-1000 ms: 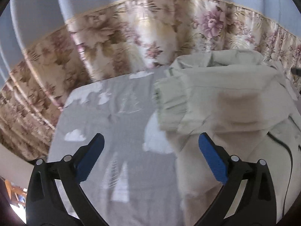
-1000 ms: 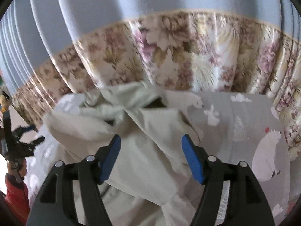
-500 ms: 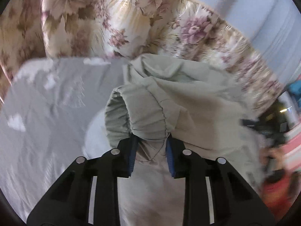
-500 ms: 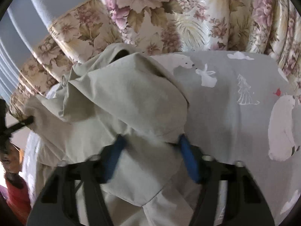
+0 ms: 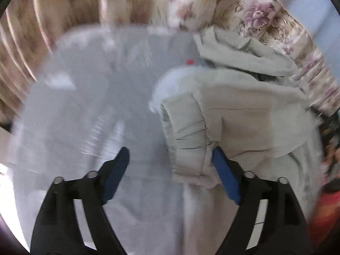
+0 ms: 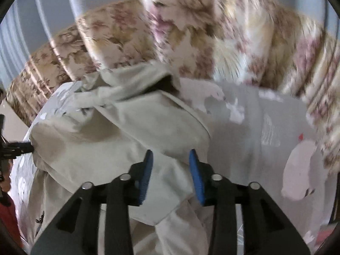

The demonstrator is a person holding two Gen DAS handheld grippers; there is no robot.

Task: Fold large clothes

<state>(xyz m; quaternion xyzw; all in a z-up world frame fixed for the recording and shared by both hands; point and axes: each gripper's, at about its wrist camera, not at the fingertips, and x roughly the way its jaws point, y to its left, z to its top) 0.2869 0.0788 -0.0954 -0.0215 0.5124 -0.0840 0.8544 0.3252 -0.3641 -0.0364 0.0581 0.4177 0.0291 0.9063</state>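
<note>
On the grey bedsheet (image 5: 89, 114) with its polar-bear print, the pale beige jacket (image 5: 244, 123) lies half folded, bunched against the floral curtain (image 6: 191, 31), and the worry is that this fold comes undone. My left gripper (image 5: 170, 165) has just been opening; its jaws now stand wide apart, and the gathered elastic cuff (image 5: 187, 140) of the sleeve sits between them, close against the right-hand pad, with bare sheet by the other. Nothing presses on it, so as I judge it the sleeve may spring back off the body, or the pad may snag the cuff and drag it along when I pull away.

My right gripper (image 6: 171, 174) stands with jaws partway apart, a diagonal folded edge of the jacket running between the pads. The view is too blurred to tell whether they pinch the cloth or merely straddle it. If they do grip, any tug could pull the top layer askew and wrinkle the layers beneath; if not, a closing move might catch several layers at once.

The jacket's collar end lies nearest the curtain.
</note>
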